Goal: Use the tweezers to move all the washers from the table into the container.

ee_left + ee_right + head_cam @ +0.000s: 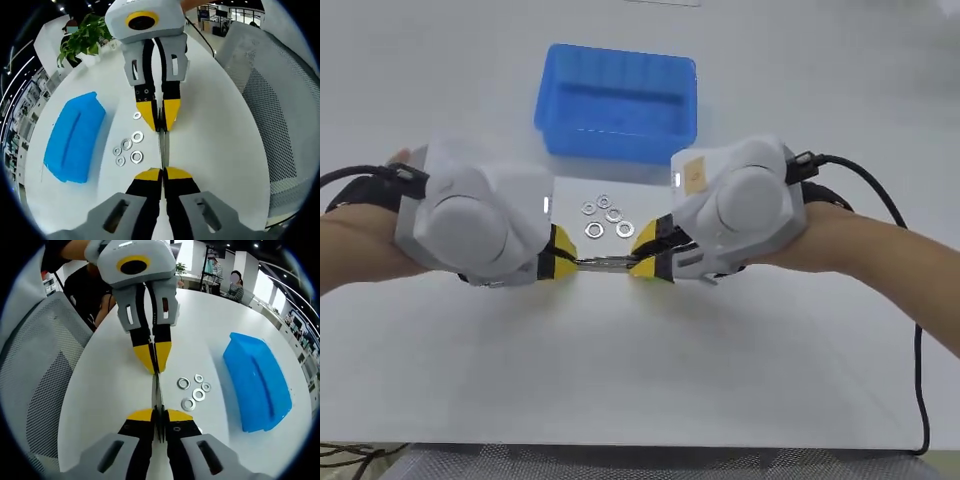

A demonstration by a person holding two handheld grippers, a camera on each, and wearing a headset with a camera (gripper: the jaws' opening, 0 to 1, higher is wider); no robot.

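Slim metal tweezers [605, 262] lie level just above the white table, spanning the gap between my two grippers, which face each other. My left gripper [560, 262] is shut on one end and my right gripper [648, 258] is shut on the other. In the left gripper view the tweezers [161, 147] run from my own jaws up to the right gripper [161, 117]. The right gripper view shows the tweezers [156, 390] reaching the left gripper [153, 360]. Several steel washers [614, 215] [136, 157] [198, 394] lie loose just beyond the tweezers. The blue container [617, 100] [75, 135] [257, 382] stands behind them.
The white table [640, 360] has open surface in front of the grippers. A black cable [910, 300] trails from the right gripper over the table's right side. A mesh chair [45, 365] and a potted plant [85, 42] stand off the table.
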